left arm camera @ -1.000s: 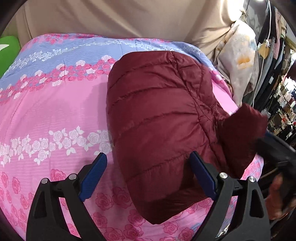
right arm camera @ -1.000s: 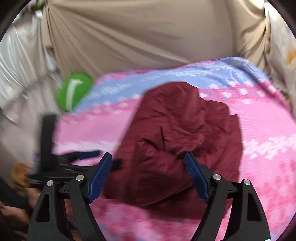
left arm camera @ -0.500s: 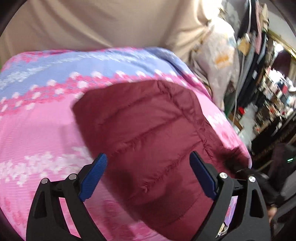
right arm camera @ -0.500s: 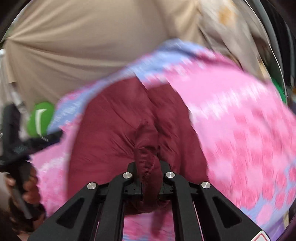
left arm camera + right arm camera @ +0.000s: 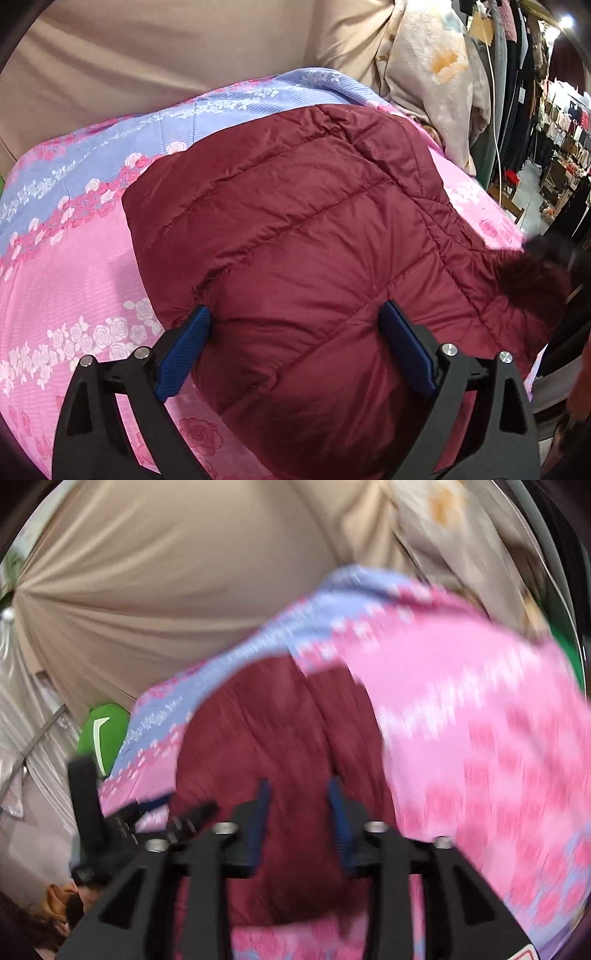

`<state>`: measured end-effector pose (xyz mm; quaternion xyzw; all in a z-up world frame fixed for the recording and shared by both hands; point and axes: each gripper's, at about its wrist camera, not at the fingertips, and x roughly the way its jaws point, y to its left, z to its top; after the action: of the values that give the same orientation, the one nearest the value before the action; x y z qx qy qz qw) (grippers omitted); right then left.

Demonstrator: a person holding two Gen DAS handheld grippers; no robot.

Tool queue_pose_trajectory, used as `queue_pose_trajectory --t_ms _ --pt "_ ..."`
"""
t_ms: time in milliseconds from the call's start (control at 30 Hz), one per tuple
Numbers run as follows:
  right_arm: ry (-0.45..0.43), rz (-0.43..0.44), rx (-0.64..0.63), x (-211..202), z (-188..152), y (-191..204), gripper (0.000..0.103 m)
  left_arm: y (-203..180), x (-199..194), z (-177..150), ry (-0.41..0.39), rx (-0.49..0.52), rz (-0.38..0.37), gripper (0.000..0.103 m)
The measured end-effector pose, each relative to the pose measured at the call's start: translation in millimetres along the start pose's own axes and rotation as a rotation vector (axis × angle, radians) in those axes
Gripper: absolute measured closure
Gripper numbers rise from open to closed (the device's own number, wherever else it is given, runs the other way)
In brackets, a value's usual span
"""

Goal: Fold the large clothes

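A dark red quilted jacket (image 5: 295, 229) lies folded on a bed with a pink and lilac rose-print sheet (image 5: 74, 266). My left gripper (image 5: 295, 312) is open, its blue pads (image 5: 184, 347) spread wide just above the jacket's near edge. In the blurred right wrist view the right gripper (image 5: 300, 794) hovers over the jacket (image 5: 280, 738). Its jaws are opening, with red fabric showing between the blue pads (image 5: 338, 812), which do not press on it. The jacket's bunched end (image 5: 532, 280) sits at the bed's right edge, beside a dark blur.
A beige cloth (image 5: 166, 48) hangs behind the bed. A pale flowered blanket (image 5: 428, 74) is piled at the far right corner, with racks of clothes (image 5: 554, 122) beyond. A green cushion (image 5: 103, 734) sits off the bed's far left. A hand (image 5: 59, 897) carries the left gripper.
The right gripper shut on a bunched fold of the jacket, then spread its jaws off it. Both grippers swung sideways and rolled. The jacket's end dropped onto the bed.
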<state>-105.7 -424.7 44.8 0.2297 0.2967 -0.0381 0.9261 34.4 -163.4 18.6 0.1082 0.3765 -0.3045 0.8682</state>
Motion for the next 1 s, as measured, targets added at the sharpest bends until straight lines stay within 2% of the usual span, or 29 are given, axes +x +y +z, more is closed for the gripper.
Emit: queue_pose_trajectory --t_ms 100,200,267,300,333,367,433,500,567,667,767,933,1000 --pt "0.008 -0.029 -0.068 26 33 12 0.055 0 -1 0 0.000 -0.001 0.005 0.012" --pt "0.088 -0.021 -0.087 72 60 12 0.053 1 -3 1 0.006 -0.018 0.001 0.012" --pt "0.177 -0.001 -0.089 108 70 13 0.053 5 -5 4 0.008 -0.035 -0.003 0.013" --pt "0.199 0.003 -0.091 118 70 15 0.057 7 -7 4 0.005 -0.043 -0.007 0.013" --pt "0.231 0.003 -0.099 133 70 15 0.073 9 -10 6 -0.001 -0.053 -0.014 0.013" --pt "0.238 0.016 -0.100 138 70 13 0.097 11 -13 8 -0.007 -0.057 -0.021 0.013" --pt "0.200 0.049 -0.070 133 75 9 0.101 13 -20 11 -0.020 -0.063 -0.037 0.013" --pt "0.115 0.041 -0.058 112 82 7 0.102 12 -28 14 -0.037 -0.061 -0.056 0.013" --pt "0.044 -0.005 -0.038 93 82 -5 0.102 9 -33 15 -0.050 -0.052 -0.069 0.013" --pt "0.087 -0.113 -0.001 107 66 -34 0.102 2 -20 13 -0.018 -0.045 -0.093 0.013" --pt "0.167 -0.126 0.046 137 41 -57 0.102 -2 -6 10 -0.003 -0.050 -0.111 0.010" --pt "0.181 -0.143 0.026 149 32 -62 0.100 -16 11 4 -0.001 0.010 -0.022 0.007" --pt "0.158 -0.156 0.039 134 37 -62 0.099 -16 18 1 0.016 0.005 -0.006 0.006"
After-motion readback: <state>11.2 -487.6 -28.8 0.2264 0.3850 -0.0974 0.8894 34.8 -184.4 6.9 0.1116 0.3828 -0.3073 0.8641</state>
